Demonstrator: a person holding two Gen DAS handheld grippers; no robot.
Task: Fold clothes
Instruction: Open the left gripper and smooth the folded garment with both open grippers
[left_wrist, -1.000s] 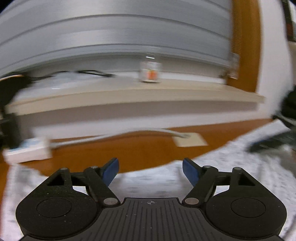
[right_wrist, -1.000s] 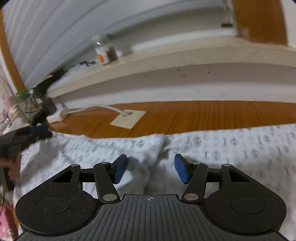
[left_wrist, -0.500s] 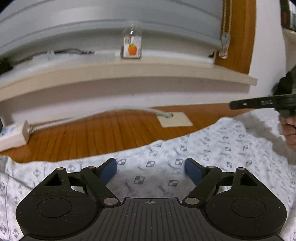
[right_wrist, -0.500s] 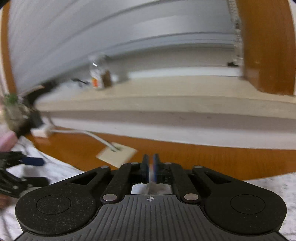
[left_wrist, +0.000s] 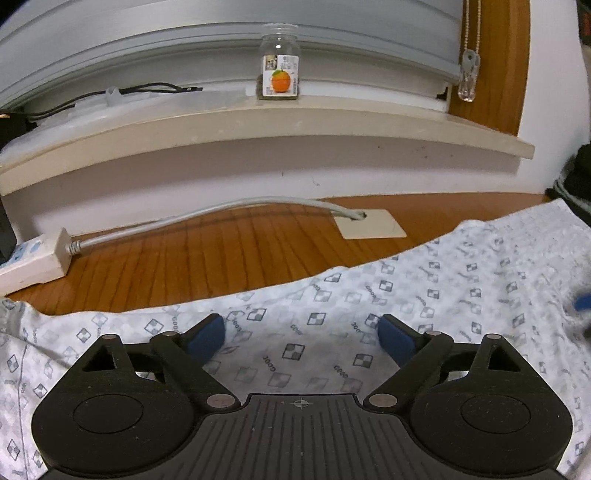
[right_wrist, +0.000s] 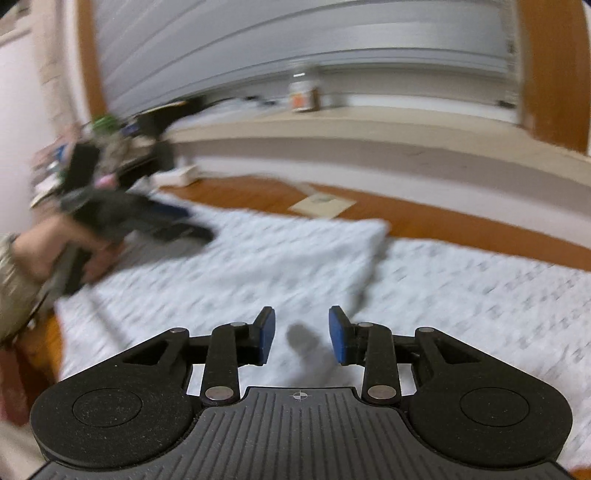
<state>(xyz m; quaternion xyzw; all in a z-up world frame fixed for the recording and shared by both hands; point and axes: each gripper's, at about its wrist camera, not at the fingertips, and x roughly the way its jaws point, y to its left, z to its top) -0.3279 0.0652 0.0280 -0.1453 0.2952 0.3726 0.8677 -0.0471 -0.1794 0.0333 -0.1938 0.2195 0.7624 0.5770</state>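
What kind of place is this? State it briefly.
Probably a home room: a wooden desk under a windowsill, a glass jar before closed blinds, and a power strip.

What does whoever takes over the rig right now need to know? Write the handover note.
Left gripper: jaws wide, just been opening, nothing between them, over the patterned garment.
Right gripper: jaws partly apart, just reopening, nothing held.
Garment lies spread on the wooden table; one flap already lies folded over.
Left: remaining folds, then flatten.
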